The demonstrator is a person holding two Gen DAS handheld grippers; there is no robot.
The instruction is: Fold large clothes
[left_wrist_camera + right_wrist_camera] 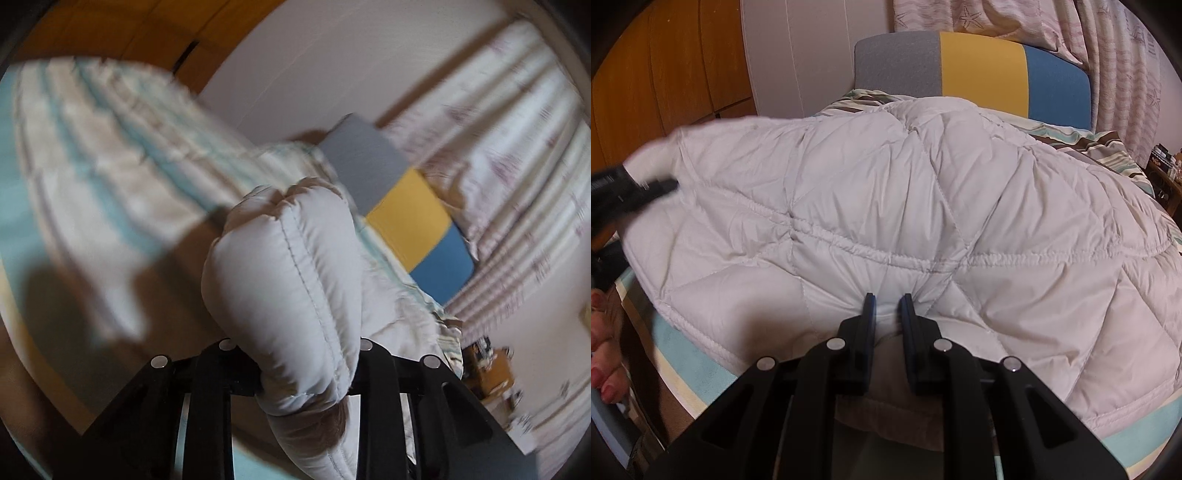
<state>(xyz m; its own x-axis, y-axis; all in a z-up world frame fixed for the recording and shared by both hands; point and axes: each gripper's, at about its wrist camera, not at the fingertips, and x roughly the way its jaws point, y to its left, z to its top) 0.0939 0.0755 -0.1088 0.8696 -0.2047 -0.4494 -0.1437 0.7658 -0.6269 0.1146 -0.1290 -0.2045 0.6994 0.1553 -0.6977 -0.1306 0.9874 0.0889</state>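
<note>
A white quilted puffer jacket point(905, 206) lies spread over a bed with a striped cover point(698, 376). My right gripper point(887, 301) is shut on a pinch of the jacket's fabric near its front hem. My left gripper point(295, 354) is shut on a puffy fold of the same jacket point(280, 280), which bulges between its fingers and is lifted above the bed; its fingertips are hidden by the fabric. The left gripper also shows in the right wrist view point(631, 190), at the jacket's far left edge, blurred.
A grey, yellow and blue headboard point(979, 70) stands behind the bed, with patterned curtains point(1126, 74) at the right and a wooden wardrobe point(665, 74) at the left. A cluttered shelf point(1167, 173) is at the far right. A hand with red nails point(602, 339) is at the left edge.
</note>
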